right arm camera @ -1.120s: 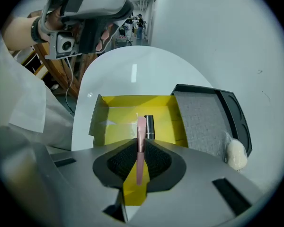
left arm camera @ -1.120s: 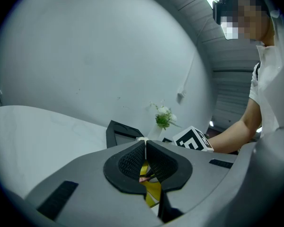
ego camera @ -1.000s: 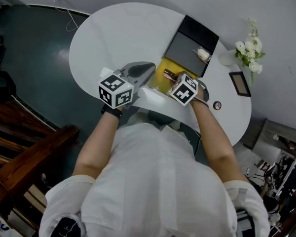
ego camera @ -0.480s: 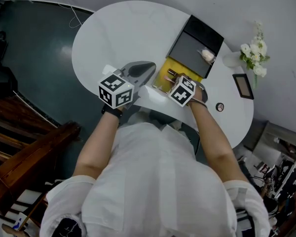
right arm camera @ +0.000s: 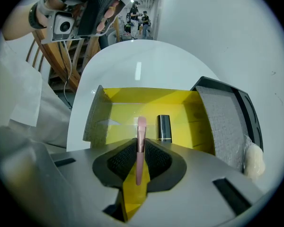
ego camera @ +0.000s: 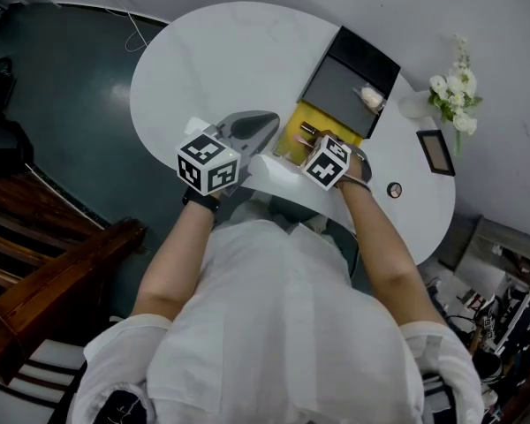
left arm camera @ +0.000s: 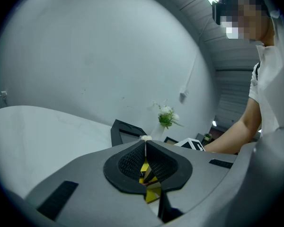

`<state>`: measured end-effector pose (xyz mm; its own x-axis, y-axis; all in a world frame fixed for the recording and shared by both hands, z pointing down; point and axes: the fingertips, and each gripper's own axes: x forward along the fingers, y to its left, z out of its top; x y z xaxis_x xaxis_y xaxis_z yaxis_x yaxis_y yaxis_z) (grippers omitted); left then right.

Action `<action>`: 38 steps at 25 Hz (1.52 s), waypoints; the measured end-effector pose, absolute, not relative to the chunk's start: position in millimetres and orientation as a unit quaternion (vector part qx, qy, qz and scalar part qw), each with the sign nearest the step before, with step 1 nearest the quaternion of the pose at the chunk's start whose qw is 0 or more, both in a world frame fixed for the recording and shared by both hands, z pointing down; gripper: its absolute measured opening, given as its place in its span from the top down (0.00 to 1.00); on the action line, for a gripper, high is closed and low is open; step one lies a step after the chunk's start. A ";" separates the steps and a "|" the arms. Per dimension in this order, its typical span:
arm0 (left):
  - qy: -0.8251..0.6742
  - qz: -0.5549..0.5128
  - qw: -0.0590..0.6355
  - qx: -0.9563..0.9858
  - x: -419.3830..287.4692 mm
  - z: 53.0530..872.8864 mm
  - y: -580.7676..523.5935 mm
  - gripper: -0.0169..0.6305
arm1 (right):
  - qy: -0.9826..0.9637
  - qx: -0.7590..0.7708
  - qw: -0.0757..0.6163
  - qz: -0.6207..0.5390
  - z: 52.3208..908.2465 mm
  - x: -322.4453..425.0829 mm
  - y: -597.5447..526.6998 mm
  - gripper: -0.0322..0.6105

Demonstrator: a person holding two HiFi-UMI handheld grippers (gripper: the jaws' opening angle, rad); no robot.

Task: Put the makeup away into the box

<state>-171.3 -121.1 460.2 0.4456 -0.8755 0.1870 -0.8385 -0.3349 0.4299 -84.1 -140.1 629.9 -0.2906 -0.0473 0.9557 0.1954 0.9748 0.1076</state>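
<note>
Head view: smooth white oval table. Yellow-lined box right of centre, its dark lid laid open toward the upper right. Your left gripper lies near level just left of the box. Your right gripper tips steeply down over it. White flowers at the right edge

Left gripper view: ribbed black pads pressed together, nothing between them

Right gripper view: jaws pinching a slim pink makeup stick near its middle, its far end over the box's yellow floor; whether it touches, you cannot tell. Glossy black lipstick tube with a gold band lies in the box just right of it. Lid lined in grey foam, with a pale soft puff on it at lower right

Handling, as a judgement: the stick looks light, stiff, round and smooth, likely to swivel or slide between your pads, so a mid-length grip suits it
</note>
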 end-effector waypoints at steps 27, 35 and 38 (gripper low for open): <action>-0.466 -0.025 0.228 0.855 -103.6 445.6 -151.8 0.94 | -0.838 0.037 0.543 -0.048 573.2 -20.4 -168.5 0.85; -0.423 -0.017 0.225 0.877 -41.1 441.2 -177.6 0.94 | -0.838 0.096 0.537 -0.022 560.4 52.4 -193.9 0.85; -0.409 -0.013 0.226 0.884 -14.9 441.5 -186.6 0.94 | -0.832 0.117 0.543 -0.008 562.7 88.3 -203.5 0.85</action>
<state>-14.9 -186.6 441.5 0.6658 -0.7281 0.1627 -0.7167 -0.5636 0.4108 88.3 -203.5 562.7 -0.3832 -0.2046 0.9007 -0.1862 0.9723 0.1416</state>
